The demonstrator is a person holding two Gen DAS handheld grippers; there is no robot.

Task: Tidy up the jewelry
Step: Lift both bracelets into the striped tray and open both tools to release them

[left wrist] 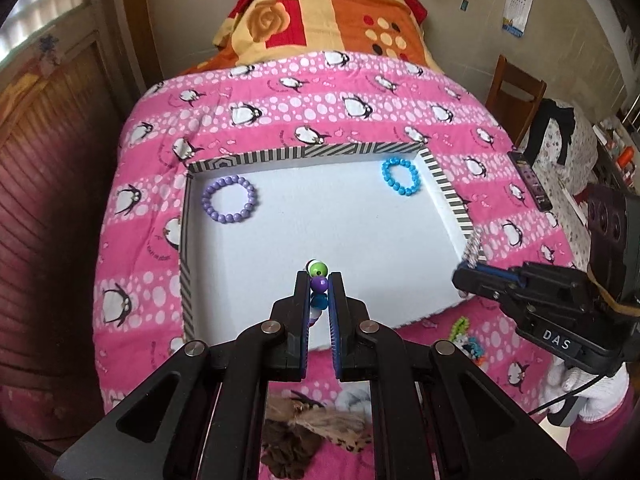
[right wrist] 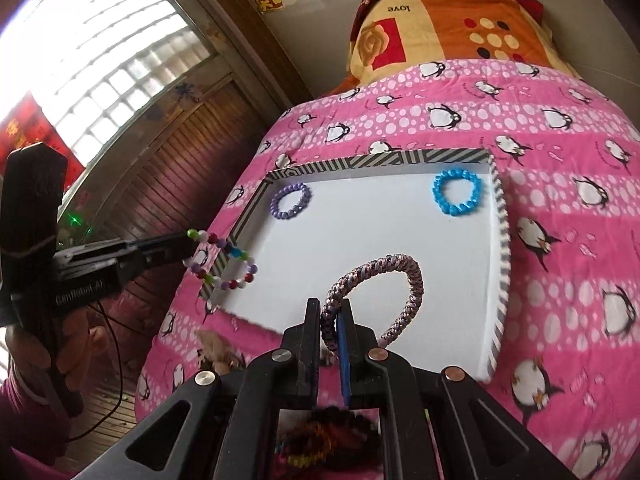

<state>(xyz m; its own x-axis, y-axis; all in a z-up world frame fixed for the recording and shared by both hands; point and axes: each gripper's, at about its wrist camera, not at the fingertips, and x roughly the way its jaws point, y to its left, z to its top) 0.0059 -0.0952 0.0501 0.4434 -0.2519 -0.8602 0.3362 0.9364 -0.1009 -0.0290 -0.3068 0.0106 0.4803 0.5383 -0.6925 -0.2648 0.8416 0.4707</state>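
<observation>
Two bracelets already lie in the tray [left wrist: 448, 188]: a purple bracelet [left wrist: 230, 199] at its 10 o'clock corner, a blue bracelet [left wrist: 401, 176] at 1 o'clock. The left gripper [left wrist: 319, 280] is closed on a mixed-bead bracelet [right wrist: 220, 258], hanging over the tray's 8 o'clock rim. The right gripper [right wrist: 330, 312] pinches a braided bracelet [right wrist: 380, 280] above the near edge. Placing seems the step in hand; next, each should lower onto the bare white middle, clearing the striped walls.
</observation>
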